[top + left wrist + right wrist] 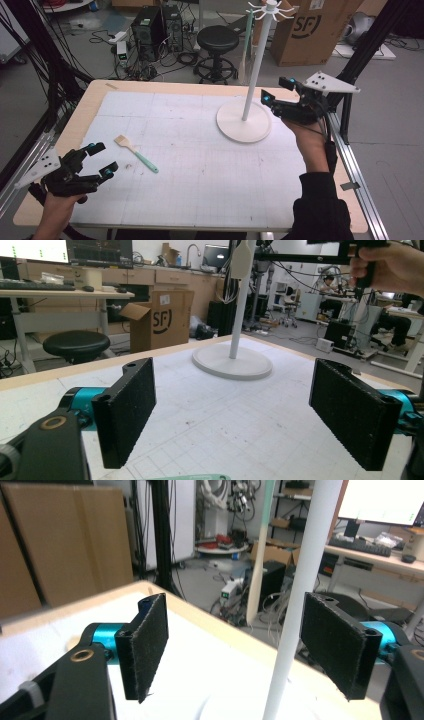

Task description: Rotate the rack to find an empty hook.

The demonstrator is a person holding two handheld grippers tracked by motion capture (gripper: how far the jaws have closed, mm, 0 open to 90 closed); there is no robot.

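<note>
Right tongs [276, 91], black pads spread and empty, hover beside the slim white pole of a round-based rack [244, 121]; left tongs [101, 160] gape near a mint-handled brush [136, 152] on the gridded tabletop [200, 165].

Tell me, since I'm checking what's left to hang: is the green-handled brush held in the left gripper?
No: the brush lies on the table mat, apart from the open left gripper.

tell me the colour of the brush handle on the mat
Mint green handle, pale bristle end; clearest in the high view.
</note>
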